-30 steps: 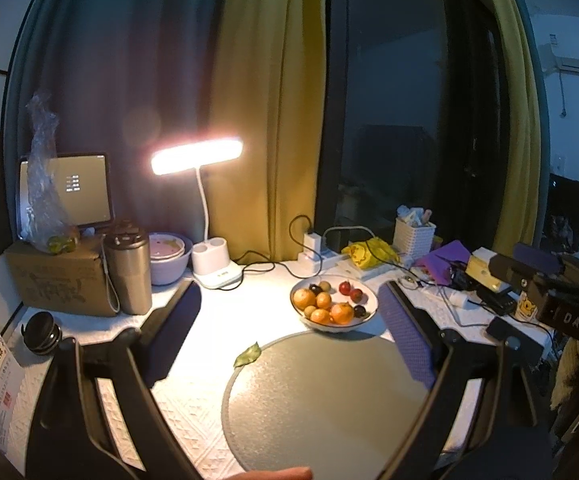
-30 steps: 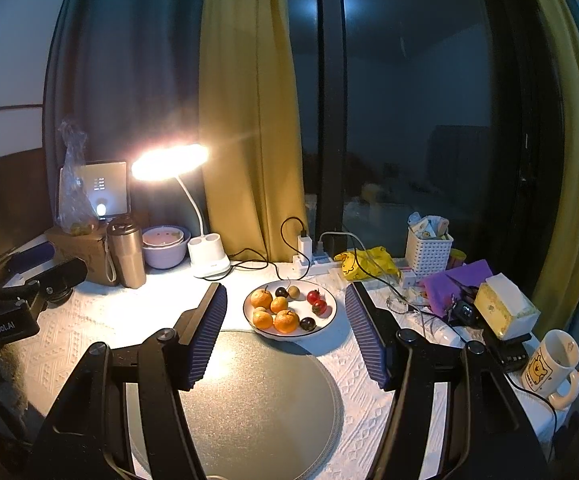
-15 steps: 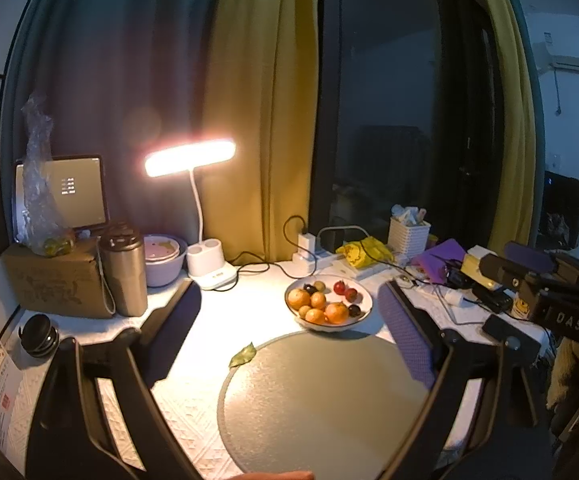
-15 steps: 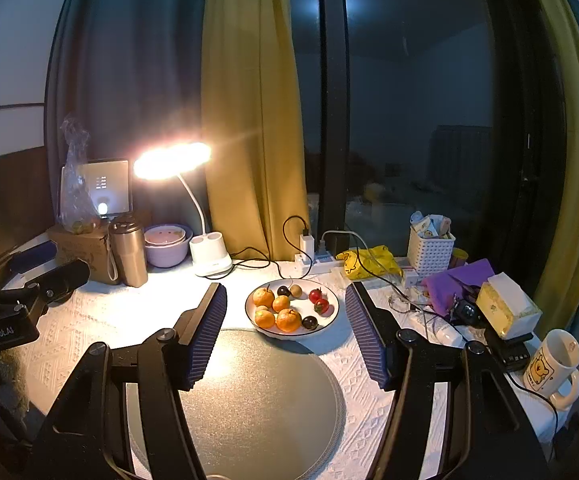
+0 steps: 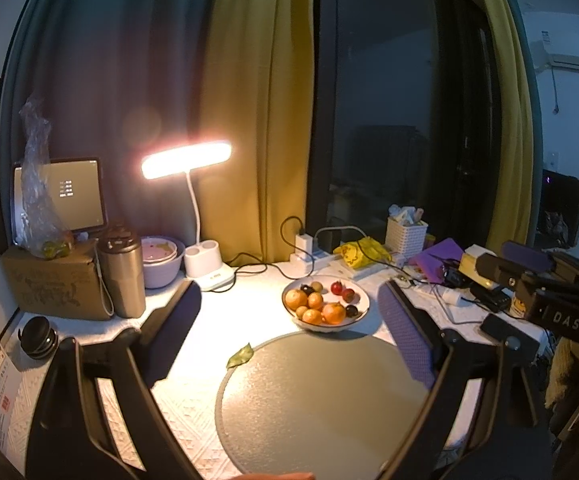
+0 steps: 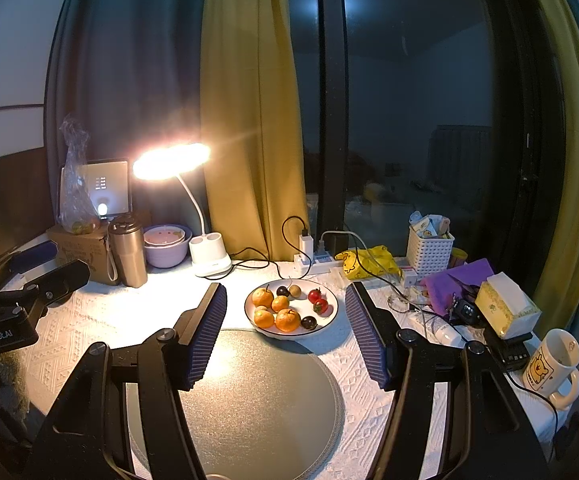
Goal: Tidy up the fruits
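A white plate (image 5: 363, 307) (image 6: 331, 318) of fruit stands on the table behind a round grey mat (image 5: 321, 400) (image 6: 265, 396). It holds several oranges (image 5: 295, 298) (image 6: 288, 319), two red tomatoes (image 6: 317, 300), dark plums (image 6: 308, 322) and a brownish fruit (image 6: 295, 290). A lone green leaf (image 5: 240, 355) lies at the mat's left edge. My left gripper (image 5: 289, 304) hovers open above the mat, nothing between its fingers. My right gripper (image 6: 285, 304) is also open and empty, short of the plate. Each gripper shows at the edge of the other's view.
A lit desk lamp (image 5: 187, 158), a steel tumbler (image 5: 123, 274), a lilac bowl (image 5: 161, 260), a cardboard box (image 5: 51, 280) and a tablet stand at back left. A power strip (image 6: 315, 260), basket (image 6: 429, 250), tissue box (image 6: 507, 310) and mug (image 6: 553, 364) crowd the right.
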Available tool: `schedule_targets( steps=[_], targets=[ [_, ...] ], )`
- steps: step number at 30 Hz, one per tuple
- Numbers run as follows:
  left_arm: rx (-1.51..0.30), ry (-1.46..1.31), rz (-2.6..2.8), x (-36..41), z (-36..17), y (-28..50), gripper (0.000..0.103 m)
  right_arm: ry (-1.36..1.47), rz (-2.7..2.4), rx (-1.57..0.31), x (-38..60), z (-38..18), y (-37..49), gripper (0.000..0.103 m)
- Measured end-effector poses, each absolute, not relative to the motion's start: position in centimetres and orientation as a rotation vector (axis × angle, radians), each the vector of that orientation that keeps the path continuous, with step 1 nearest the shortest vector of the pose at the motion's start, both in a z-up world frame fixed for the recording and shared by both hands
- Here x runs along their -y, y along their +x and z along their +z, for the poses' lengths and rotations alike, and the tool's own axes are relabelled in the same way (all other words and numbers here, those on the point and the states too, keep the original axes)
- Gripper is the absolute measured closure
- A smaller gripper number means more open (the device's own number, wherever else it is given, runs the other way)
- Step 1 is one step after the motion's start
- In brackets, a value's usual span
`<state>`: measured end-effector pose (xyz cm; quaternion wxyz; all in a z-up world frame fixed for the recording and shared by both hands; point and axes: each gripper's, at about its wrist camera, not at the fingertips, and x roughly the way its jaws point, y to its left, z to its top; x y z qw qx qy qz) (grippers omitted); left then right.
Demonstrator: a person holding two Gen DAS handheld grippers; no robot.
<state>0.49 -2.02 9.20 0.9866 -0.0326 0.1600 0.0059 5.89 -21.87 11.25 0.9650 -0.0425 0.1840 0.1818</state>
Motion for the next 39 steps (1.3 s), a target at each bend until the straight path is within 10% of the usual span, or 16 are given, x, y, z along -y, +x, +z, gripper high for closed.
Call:
schedule_targets(
  steps=[39],
  targets=[
    [-0.319, -0.063, 0.005, 2.55, 9.4, 0.62, 0.012, -0.086, 0.37, -0.374, 21.84, 11.18, 5.8, 0.038]
  ],
)
